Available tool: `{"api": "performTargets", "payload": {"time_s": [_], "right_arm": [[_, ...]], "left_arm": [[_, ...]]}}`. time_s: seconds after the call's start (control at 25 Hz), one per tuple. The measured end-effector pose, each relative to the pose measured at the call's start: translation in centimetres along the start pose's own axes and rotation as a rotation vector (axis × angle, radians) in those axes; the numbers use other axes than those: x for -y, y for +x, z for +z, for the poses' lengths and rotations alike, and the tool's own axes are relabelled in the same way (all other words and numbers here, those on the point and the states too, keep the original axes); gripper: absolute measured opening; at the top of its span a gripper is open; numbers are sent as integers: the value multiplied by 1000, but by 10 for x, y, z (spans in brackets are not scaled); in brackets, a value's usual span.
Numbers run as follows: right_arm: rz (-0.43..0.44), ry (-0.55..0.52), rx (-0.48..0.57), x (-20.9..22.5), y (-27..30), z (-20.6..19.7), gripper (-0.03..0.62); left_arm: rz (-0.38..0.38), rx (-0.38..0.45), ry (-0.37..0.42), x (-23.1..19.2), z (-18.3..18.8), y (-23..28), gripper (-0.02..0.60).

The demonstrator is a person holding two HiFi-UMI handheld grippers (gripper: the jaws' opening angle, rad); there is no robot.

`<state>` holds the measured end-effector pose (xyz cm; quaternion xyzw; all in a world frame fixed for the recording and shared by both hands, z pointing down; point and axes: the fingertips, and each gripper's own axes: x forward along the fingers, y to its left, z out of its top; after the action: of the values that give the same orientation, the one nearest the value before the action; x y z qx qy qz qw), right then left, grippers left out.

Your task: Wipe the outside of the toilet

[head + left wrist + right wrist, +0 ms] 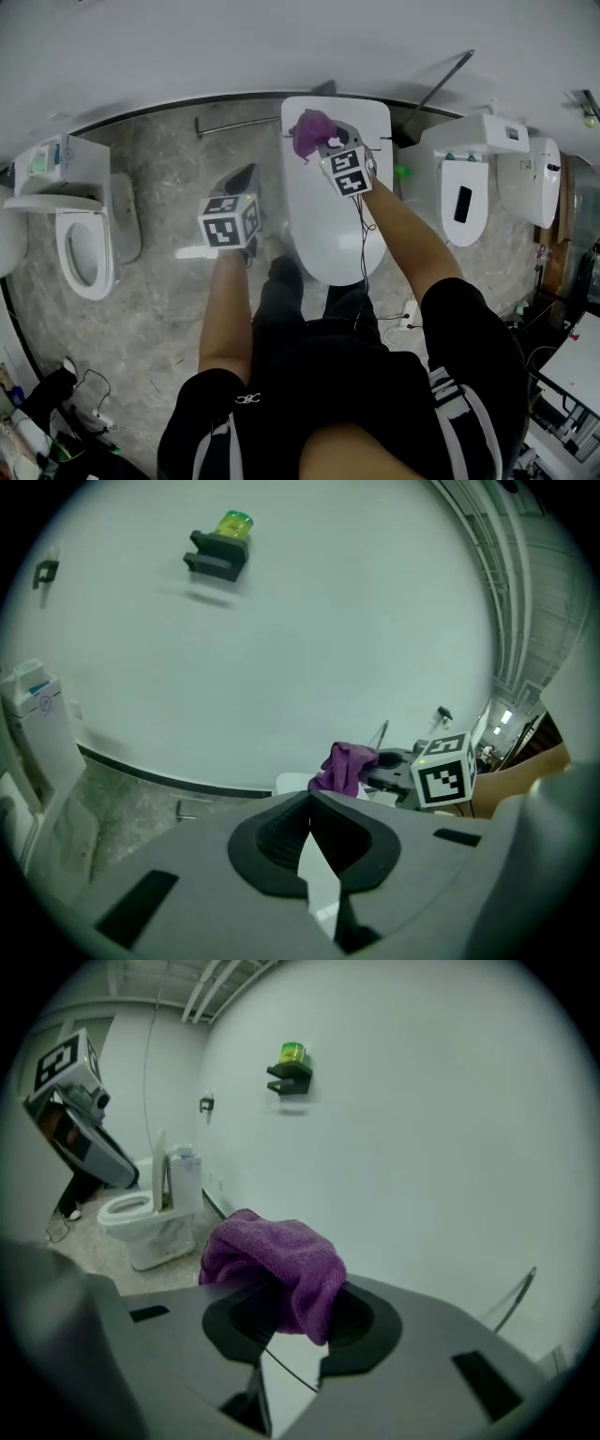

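Head view: my right gripper [325, 142], clamping the cloth [309, 131], sits over the toilet's [328, 234] far end, bowl running toward me; left gripper [244, 176], clenched empty, hangs beside.

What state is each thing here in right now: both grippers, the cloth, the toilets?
left gripper: shut, empty.
right gripper: shut on the purple cloth.
purple cloth: bunched, held over the middle toilet.
middle toilet: lid closed.
left toilet: lid up, seat down.
right toilet: lid closed.

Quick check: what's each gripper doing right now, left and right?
Left hand-held gripper: closed, nothing between its jaws.
Right hand-held gripper: closed on the purple cloth.
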<state>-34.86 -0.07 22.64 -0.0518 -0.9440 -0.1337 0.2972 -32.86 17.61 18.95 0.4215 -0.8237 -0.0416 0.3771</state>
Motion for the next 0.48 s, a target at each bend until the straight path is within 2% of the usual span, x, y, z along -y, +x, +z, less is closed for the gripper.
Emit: {"api": "performTargets", "payload": {"time_s": [0.2,0.4,0.48], "right_arm": [[13,-80,-64,4,79,-38,101],[31,-242,-161,8,153,-84,101],[34,-295,-195,7,176,-99,101]], "left_arm": [[20,-29,-19,-33,-26,36,6],[69,-22,-112,-71,-47,62,6],[82,-35,-106,-79,-57,67,6]]}}
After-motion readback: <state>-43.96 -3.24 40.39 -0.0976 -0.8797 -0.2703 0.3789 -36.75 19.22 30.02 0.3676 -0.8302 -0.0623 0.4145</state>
